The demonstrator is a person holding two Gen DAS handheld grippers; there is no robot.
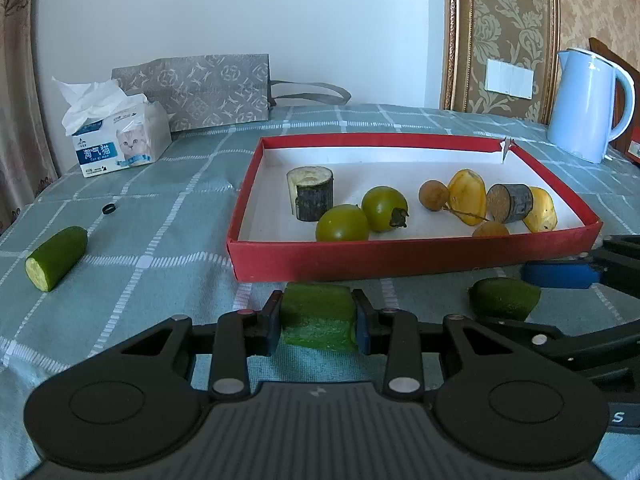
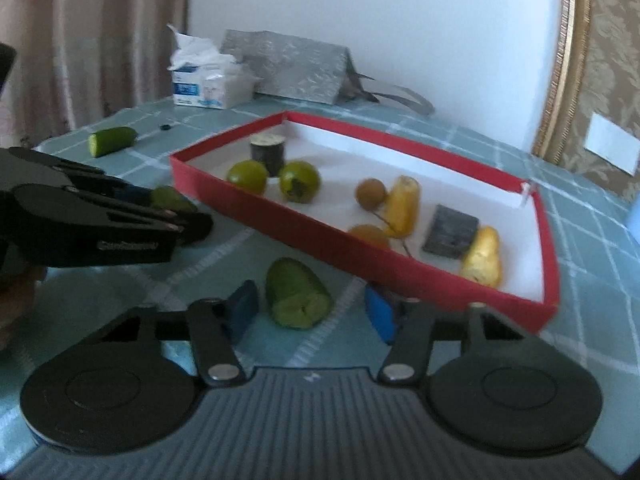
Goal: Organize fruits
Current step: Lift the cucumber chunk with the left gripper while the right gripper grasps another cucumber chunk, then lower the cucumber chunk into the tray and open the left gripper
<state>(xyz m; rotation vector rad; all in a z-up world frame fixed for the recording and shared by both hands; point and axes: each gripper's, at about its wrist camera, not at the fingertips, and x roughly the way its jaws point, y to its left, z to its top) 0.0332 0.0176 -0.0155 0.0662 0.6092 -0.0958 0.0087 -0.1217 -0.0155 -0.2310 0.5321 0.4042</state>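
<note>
Left hand-held gripper pinches a half-hidden cucumber piece; right hand-held gripper, blurred, stands spread around another. Third piece lies apart; red tray holds two green tomatoes.

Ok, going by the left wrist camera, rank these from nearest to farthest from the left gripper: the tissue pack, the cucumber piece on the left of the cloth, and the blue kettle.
1. The cucumber piece, on the cloth left of the left gripper.
2. The tissue pack, farther back on the left.
3. The blue kettle, at the far right, beyond the red box.
</note>
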